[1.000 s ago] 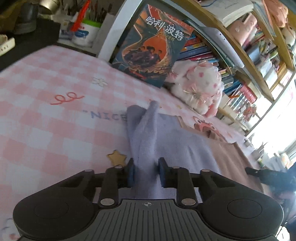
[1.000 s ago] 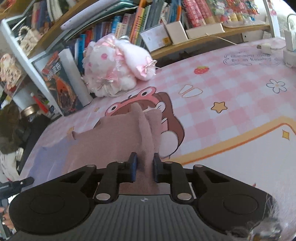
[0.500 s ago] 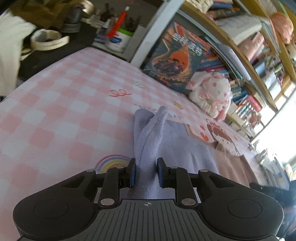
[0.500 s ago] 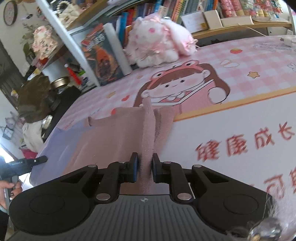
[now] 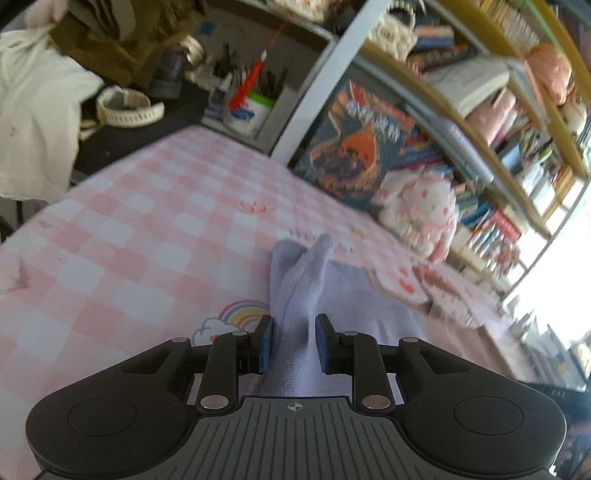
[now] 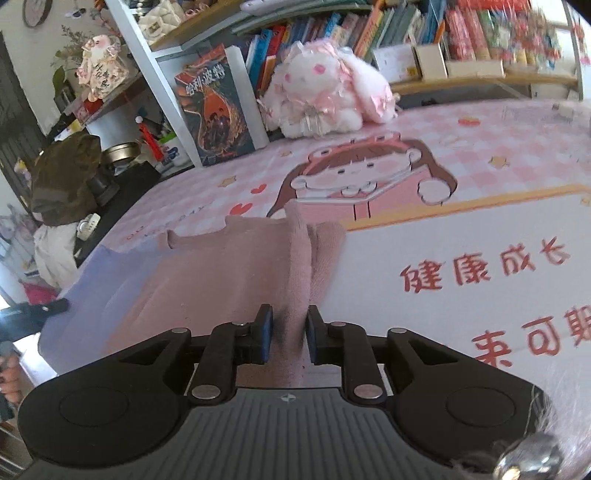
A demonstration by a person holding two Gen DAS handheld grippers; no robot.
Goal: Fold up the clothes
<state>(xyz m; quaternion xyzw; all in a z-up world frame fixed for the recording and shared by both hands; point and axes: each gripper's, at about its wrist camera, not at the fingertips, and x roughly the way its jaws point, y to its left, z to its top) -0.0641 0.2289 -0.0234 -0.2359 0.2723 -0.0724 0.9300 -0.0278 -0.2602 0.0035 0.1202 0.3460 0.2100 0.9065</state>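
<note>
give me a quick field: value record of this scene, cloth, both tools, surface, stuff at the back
cloth: two-tone cloth, lavender end, pink end
left tool: shut on lavender end
right tool: shut on pink end
surface: pink checked tablecloth with cartoon girl print
back: plush bunny, upright book, bookshelf

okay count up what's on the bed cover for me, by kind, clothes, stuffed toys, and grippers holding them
Clothes: 1, a two-tone cloth, lilac at one end, pink at the other
Stuffed toys: 1, pink-and-white plush bunny
Grippers: 2, left gripper shut on the lilac end, right gripper shut on the pink end
Total: 4
</note>
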